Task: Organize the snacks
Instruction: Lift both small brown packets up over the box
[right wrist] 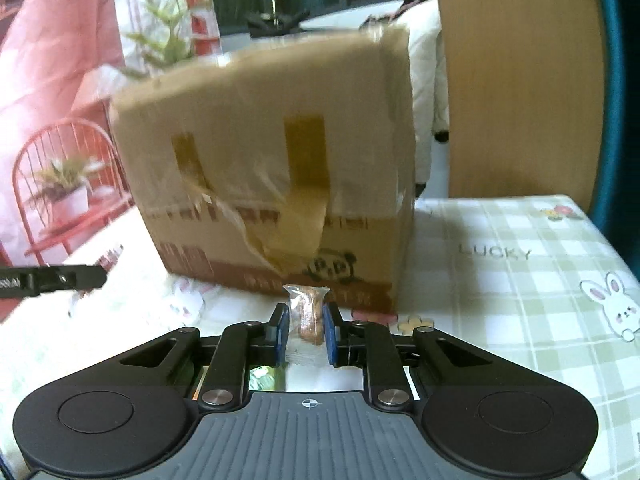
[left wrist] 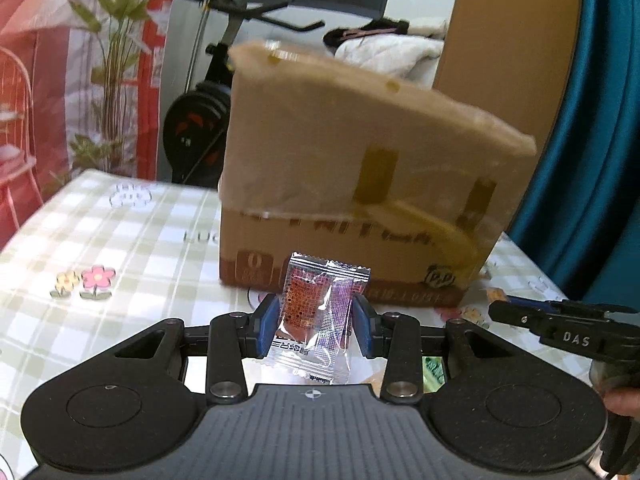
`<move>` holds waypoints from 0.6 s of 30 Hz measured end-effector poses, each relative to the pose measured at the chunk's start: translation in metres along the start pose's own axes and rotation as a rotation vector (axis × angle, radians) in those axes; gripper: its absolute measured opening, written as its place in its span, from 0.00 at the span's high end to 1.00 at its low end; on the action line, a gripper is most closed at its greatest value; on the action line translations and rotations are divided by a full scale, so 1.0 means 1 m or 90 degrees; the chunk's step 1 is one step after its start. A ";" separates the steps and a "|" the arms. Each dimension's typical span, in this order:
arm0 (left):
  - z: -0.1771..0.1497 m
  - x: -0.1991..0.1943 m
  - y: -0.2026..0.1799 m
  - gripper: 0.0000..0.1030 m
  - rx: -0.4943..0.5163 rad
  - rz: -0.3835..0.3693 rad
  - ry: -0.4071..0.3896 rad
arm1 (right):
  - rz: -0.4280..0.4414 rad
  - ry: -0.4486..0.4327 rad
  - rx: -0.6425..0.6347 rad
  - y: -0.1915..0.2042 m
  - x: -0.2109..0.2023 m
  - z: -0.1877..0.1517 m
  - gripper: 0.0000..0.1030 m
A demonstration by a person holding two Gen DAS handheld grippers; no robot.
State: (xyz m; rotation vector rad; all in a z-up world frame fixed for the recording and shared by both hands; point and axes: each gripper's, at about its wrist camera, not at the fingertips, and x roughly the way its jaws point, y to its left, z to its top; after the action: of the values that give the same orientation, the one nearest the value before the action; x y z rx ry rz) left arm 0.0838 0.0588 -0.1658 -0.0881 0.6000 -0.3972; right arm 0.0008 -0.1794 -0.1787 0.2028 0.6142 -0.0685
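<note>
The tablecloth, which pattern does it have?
Pale green and white checks with cartoon rabbits and flowers on the tablecloth, clearest in the right wrist view.

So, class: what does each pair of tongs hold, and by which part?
Left tongs: a red-printed snack packet, gripped across its middle. Right tongs: a small clear-wrapped brown snack, pinched by its sides.

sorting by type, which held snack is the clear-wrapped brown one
The snack in the right gripper; the left gripper holds a silver-edged orange packet.
</note>
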 end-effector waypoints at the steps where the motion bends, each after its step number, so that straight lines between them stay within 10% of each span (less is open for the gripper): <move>1: 0.002 -0.002 0.000 0.59 0.002 -0.002 -0.006 | 0.001 -0.008 -0.001 0.002 -0.005 0.003 0.83; 18: 0.103 -0.010 -0.025 0.59 0.040 -0.041 -0.148 | 0.048 -0.149 -0.081 0.027 -0.038 0.122 0.83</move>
State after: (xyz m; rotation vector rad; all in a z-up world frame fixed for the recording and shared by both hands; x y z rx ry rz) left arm 0.1261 0.0363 -0.0706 -0.0912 0.3557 -0.4601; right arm 0.0423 -0.1785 -0.0549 0.0931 0.3754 0.0188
